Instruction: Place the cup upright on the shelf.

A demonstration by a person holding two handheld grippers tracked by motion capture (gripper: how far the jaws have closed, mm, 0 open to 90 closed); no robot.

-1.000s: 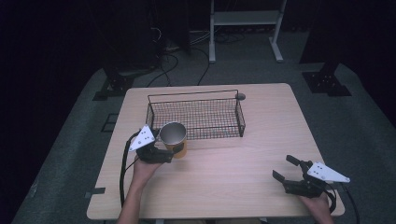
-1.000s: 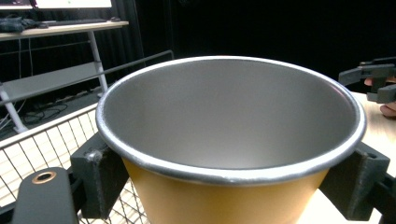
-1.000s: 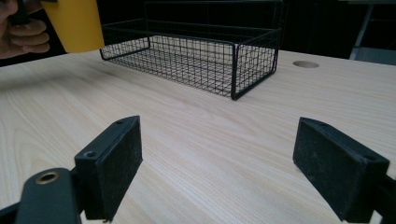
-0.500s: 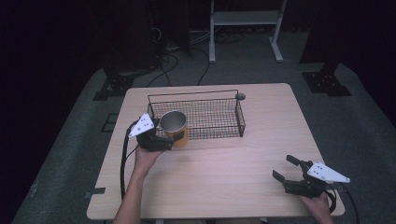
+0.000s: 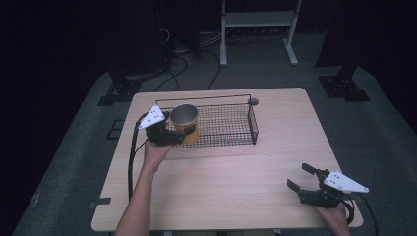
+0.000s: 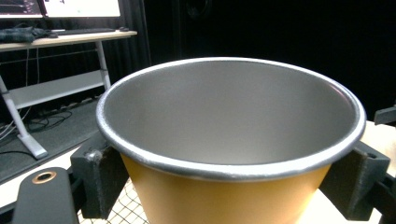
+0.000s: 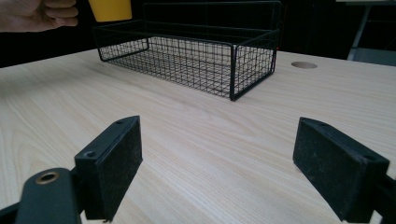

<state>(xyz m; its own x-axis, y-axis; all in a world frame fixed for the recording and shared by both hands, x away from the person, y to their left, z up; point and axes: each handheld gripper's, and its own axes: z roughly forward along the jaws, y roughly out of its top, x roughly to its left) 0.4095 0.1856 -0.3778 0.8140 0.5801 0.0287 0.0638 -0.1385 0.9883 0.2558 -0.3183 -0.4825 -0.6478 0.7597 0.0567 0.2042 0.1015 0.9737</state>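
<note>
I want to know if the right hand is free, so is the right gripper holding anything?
No, the right gripper is open, with only bare table between its jaws.

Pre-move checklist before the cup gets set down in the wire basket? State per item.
1. Grip on the cup: left gripper jaws press both sides below the rim. Ok.
2. Cup upright: rim up, roughly level in the left gripper view. Ok.
3. Cup over the wire basket: in the high view it sits at the basket's left end; whether its base has cleared the wall, cannot tell.
4. Basket floor free: bare mesh in the right gripper view. Ok.
5. Right gripper out of the way: open, at the table's near right corner, far from the basket. Ok.
6. Cup empty: inside looks bare; bottom hidden. Cannot tell.
</note>
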